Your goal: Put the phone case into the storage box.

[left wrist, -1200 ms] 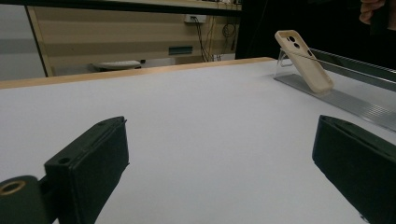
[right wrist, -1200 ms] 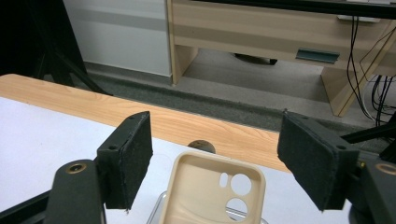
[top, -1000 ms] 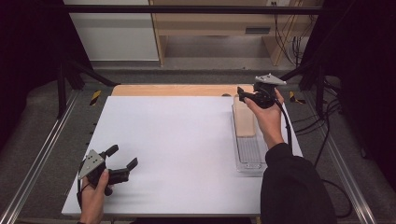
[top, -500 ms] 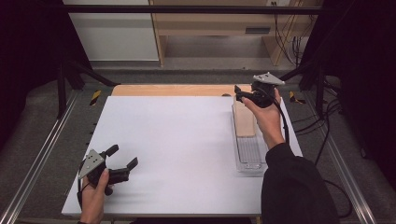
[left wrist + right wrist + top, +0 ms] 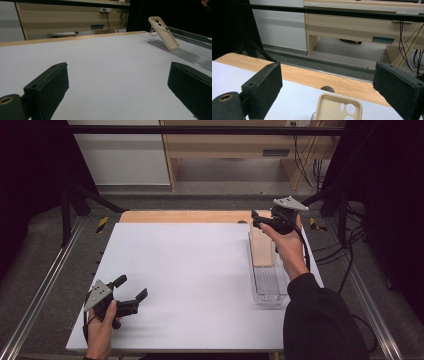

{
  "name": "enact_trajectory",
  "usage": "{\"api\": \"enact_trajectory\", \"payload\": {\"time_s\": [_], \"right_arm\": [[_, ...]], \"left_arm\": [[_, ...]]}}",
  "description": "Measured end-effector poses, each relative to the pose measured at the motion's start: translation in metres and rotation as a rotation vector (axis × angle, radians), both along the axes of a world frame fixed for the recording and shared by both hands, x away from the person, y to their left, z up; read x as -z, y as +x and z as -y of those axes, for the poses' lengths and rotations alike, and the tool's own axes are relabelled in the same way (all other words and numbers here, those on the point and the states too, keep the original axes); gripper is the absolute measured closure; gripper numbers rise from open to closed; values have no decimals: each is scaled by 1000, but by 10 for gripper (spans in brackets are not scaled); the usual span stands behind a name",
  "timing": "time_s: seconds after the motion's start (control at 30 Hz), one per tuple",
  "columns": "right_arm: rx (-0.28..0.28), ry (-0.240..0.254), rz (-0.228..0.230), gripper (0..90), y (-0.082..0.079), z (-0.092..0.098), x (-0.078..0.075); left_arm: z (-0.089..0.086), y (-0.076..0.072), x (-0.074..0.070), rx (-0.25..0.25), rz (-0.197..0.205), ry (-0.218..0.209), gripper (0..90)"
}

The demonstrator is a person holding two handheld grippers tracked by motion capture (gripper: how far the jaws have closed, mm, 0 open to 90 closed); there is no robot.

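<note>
A beige phone case (image 5: 261, 251) leans, back side up, on a clear plastic stand (image 5: 268, 287) at the right side of the white board (image 5: 200, 270). My right gripper (image 5: 255, 220) hovers open just above the case's top end, jaws pointing left. In the right gripper view the case (image 5: 338, 107) with its camera cut-outs sits low between the open jaws of that gripper (image 5: 328, 77). My left gripper (image 5: 131, 287) is held open, holding nothing, near the board's front left corner. From the left gripper (image 5: 117, 87) view the case (image 5: 163, 33) and stand (image 5: 180, 53) are far off to the right.
A wooden table edge (image 5: 185, 216) with a round hole (image 5: 327, 88) runs behind the board. Yellow-black clamps (image 5: 101, 224) sit at the far corners. Metal rails (image 5: 45, 285) flank the table. A desk and cables (image 5: 320, 165) stand beyond.
My right gripper has shifted slightly left above the case's top end. The left gripper has stayed where it was.
</note>
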State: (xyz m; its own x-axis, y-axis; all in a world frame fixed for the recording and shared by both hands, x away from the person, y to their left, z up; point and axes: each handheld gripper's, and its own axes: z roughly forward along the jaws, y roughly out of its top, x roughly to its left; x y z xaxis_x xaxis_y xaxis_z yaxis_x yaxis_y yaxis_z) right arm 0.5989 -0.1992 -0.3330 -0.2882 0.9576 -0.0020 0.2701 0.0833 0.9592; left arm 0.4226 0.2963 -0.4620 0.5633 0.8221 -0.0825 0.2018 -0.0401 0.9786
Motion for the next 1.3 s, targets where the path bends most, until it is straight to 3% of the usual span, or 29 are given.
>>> {"api": "enact_trajectory", "payload": {"time_s": [0.63,0.87,1.17,1.3], "right_arm": [[-36,-30,12,32,-12,-6,-5],[-91,20,2,27,-20,-5,-6],[-74,43,7,27,-28,-2,-5],[-65,77,18,26,-30,1,-8]], "left_arm": [[-1,0,0,4,2,-1,30],[0,-1,-1,12,6,2,30],[0,-1,-1,9,8,-3,30],[0,-1,-1,7,9,-1,29]]}}
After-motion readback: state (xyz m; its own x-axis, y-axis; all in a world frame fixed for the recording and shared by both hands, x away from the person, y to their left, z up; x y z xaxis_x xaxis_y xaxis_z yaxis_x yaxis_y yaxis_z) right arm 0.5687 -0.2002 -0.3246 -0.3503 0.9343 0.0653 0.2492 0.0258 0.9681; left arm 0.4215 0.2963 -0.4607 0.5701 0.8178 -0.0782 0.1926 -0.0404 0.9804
